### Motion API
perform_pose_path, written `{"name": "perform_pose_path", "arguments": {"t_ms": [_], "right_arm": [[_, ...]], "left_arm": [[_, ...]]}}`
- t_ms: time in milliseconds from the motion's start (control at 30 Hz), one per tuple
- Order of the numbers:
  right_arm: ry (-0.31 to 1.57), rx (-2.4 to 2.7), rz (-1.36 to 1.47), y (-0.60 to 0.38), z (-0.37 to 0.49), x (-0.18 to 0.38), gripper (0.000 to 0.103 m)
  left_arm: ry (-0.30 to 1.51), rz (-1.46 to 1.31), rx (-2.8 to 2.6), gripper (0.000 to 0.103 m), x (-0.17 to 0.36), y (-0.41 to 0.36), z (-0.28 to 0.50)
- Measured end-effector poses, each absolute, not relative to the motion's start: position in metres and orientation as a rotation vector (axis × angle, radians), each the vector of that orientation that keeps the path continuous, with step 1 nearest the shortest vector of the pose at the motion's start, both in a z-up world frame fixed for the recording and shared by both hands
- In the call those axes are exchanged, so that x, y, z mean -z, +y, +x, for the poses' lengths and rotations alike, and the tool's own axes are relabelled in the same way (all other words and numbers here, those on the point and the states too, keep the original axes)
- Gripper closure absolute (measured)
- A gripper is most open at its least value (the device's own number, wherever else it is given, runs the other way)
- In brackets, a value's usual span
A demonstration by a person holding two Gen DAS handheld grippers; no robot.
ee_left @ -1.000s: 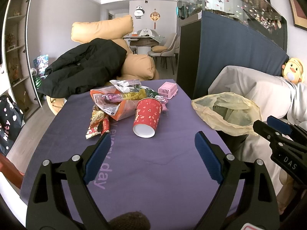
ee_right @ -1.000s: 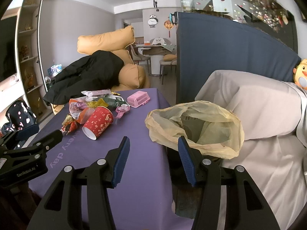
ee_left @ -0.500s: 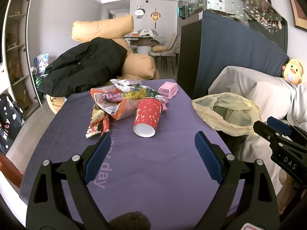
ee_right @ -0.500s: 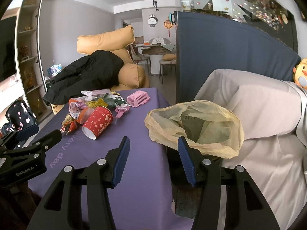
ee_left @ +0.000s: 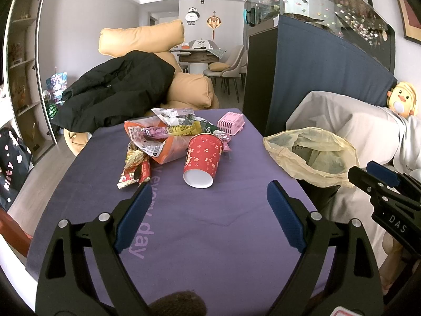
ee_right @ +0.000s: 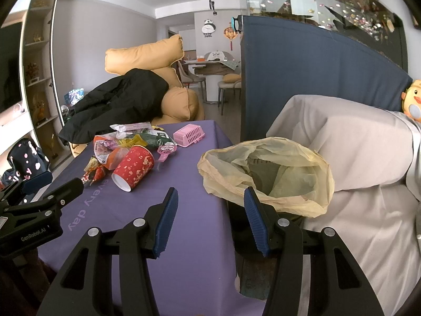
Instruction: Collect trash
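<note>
Purple table (ee_left: 215,226) trash partly buries wrappers (ee_left: 168,131) under a cup (ee_left: 201,159); both grippers (ee_left: 208,197) (ee_right: 209,201) gape, empty.

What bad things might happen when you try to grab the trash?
The red cup lies on its side, so it may roll away when a finger bumps it. The wrappers are heaped together, so picking one could drag others off the purple table. The yellow bag droops past the table edge, so dropped trash might miss its floppy opening.

Soft, even daylight, sharp focus throughout, strong fisheye bending and dark corners.
</note>
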State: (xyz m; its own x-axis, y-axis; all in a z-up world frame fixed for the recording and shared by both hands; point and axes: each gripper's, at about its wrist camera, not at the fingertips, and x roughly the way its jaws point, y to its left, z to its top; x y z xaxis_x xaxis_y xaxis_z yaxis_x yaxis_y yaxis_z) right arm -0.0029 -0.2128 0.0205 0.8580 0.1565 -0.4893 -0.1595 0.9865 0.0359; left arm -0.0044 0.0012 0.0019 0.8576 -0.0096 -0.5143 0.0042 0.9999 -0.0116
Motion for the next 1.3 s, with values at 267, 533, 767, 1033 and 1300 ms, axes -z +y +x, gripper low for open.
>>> {"name": "perform_pose_path", "arguments": {"t_ms": [267, 533, 767, 1033, 1300], "right_arm": [[0.514, -0.166, -0.005, -0.213, -0.003, -0.021, 0.054], [0.514, -0.165, -0.006, -0.213, -0.003, -0.021, 0.054], [0.515, -0.165, -0.006, -0.213, -0.003, -0.021, 0.054], [0.518, -0.163, -0.003, -0.214, -0.004, -0.021, 0.054], [0.545, -0.149, 0.01, -0.223, 0.011, -0.014, 0.054]], "left_arm": [[0.539, -0.011, 0.008, 0.019, -0.002, 0.002, -0.004], [0.54, -0.012, 0.009, 0.019, -0.002, 0.002, -0.004], [0.541, -0.013, 0.009, 0.019, -0.002, 0.002, -0.004], [0.541, -0.015, 0.009, 0.019, -0.001, 0.002, -0.004], [0.594, -0.041, 0.039, 0.018, 0.002, 0.008, 0.009]]}}
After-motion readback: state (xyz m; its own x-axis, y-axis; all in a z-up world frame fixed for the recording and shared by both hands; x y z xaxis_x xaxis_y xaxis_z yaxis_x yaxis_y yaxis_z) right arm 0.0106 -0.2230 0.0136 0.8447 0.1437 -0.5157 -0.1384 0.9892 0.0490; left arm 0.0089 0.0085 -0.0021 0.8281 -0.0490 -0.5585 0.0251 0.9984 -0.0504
